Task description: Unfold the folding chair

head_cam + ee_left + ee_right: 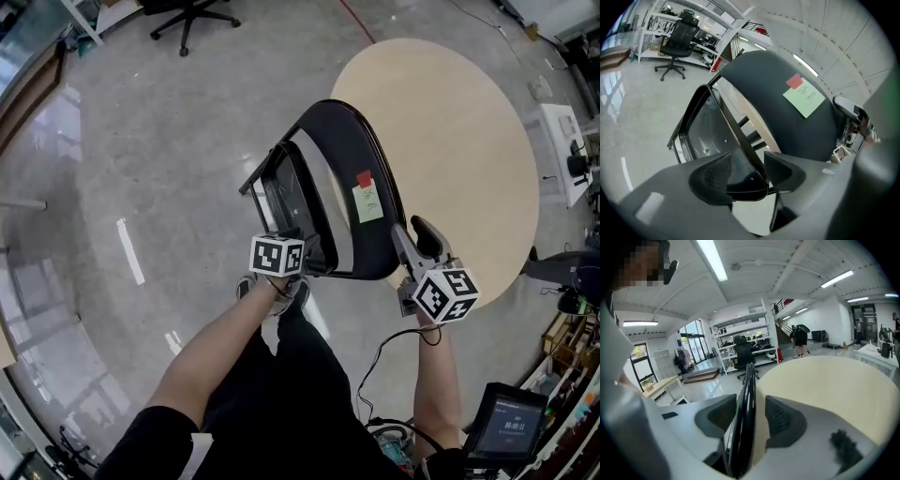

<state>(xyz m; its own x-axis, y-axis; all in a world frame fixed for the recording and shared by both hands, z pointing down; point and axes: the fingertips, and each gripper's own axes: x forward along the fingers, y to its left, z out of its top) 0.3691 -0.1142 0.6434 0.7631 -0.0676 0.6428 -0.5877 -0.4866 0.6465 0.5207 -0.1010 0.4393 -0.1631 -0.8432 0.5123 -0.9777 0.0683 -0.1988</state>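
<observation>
The black folding chair (347,178) stands folded on the grey floor in front of the person, its backrest bearing a red sticker (364,178) and a green note (368,202). My left gripper (314,255) is at the chair's lower left edge. In the left gripper view its jaws (747,176) straddle a thin black frame tube (736,136) beside the seat, with gaps at the pads. My right gripper (419,234) sits at the chair's right edge. In the right gripper view (751,420) the backrest's rim (746,399) runs between the spread pads, untouched on the right side.
A round beige table (459,141) stands just behind the chair. An office chair (187,14) is far off at the top left. A tablet screen (506,427) and cluttered shelves lie at the lower right. The person's legs and shoe (281,295) are under the left gripper.
</observation>
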